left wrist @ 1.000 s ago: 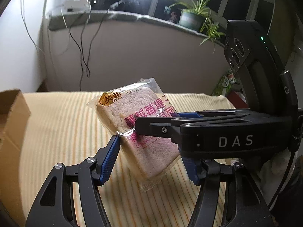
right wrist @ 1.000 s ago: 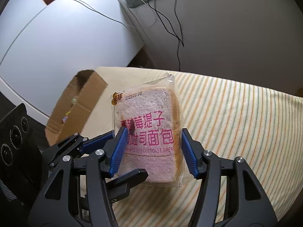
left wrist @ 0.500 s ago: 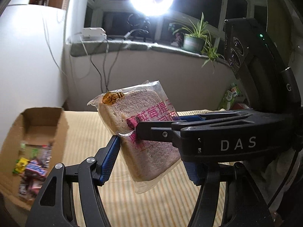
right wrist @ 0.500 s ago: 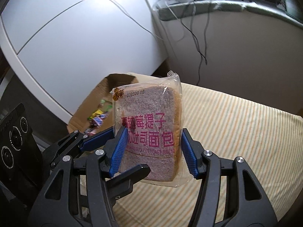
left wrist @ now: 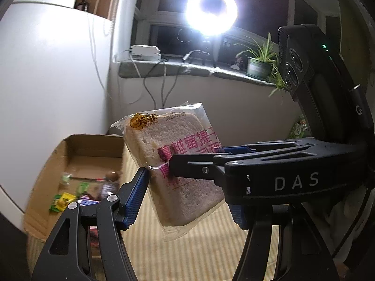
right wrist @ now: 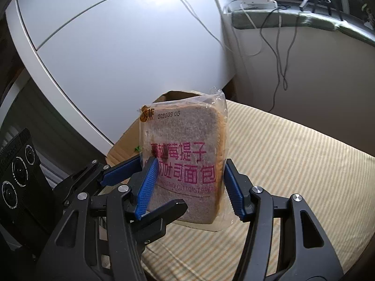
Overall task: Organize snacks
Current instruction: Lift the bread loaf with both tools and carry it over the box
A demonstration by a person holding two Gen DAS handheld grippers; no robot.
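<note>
A packaged slice of toast bread point(left wrist: 173, 161) with pink lettering hangs in the air above the striped cloth. Both grippers hold it. My left gripper point(left wrist: 185, 196) is shut on its two faces. My right gripper point(right wrist: 189, 185) is shut on its side edges; the bread shows upright in the right wrist view point(right wrist: 185, 154). The right gripper's black body crosses the left wrist view point(left wrist: 269, 175). An open cardboard box point(left wrist: 77, 161) with several small snacks inside lies lower left; the bread hides most of it in the right wrist view point(right wrist: 121, 145).
A yellow striped cloth point(right wrist: 293, 164) covers the surface. A white cabinet point(right wrist: 117, 46) stands behind the box. A windowsill point(left wrist: 187, 70) carries cables, a bright ring light point(left wrist: 211, 11) and a potted plant point(left wrist: 257, 65).
Both grippers have lifted the bread and swung it left toward the cardboard box, which now shows its snacks. The grip on the bread is unchanged.
</note>
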